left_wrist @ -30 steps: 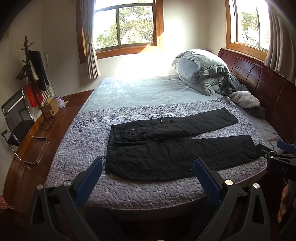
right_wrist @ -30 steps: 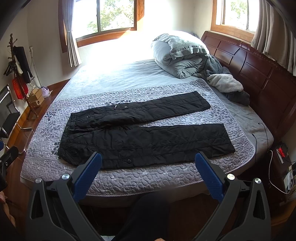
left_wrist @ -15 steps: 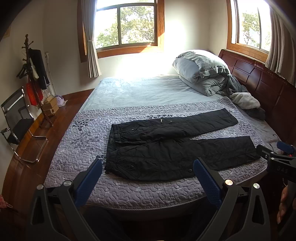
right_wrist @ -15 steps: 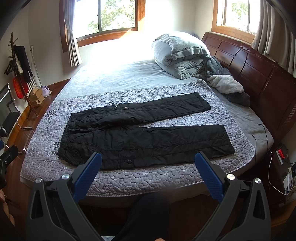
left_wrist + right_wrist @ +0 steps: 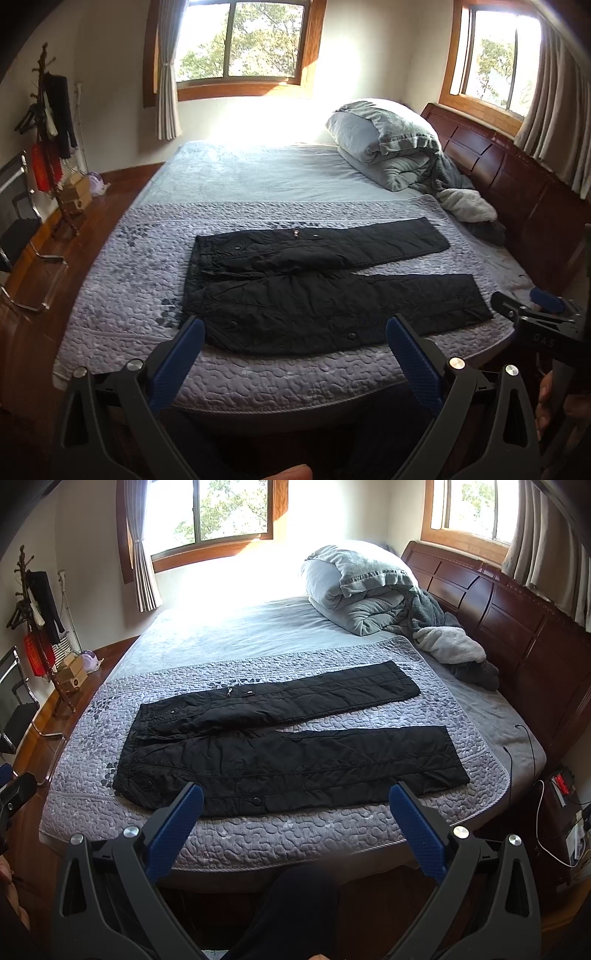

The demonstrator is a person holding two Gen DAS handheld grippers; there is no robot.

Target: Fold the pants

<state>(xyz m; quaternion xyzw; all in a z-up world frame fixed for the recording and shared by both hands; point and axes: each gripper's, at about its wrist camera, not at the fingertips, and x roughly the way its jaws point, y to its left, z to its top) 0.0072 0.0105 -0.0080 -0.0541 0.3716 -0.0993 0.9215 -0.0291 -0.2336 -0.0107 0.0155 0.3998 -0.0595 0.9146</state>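
Black quilted pants (image 5: 314, 291) lie flat on the purple quilted bedspread (image 5: 122, 280), waist to the left, both legs spread apart and pointing right. They also show in the right wrist view (image 5: 288, 746). My left gripper (image 5: 293, 343) is open and empty, held off the bed's near edge in front of the near leg. My right gripper (image 5: 295, 810) is open and empty, also short of the near edge. The right gripper shows at the right edge of the left wrist view (image 5: 532, 321).
A folded grey duvet (image 5: 354, 587) and a pile of blankets (image 5: 454, 650) sit at the head of the bed by the wooden headboard (image 5: 517, 620). A coat rack (image 5: 51, 147) and a chair (image 5: 18, 229) stand at left. Cables and a power strip (image 5: 561, 782) lie at right.
Both views have shifted slightly; the bed and pants sit a touch closer. Both grippers stay open and the pants have not moved.
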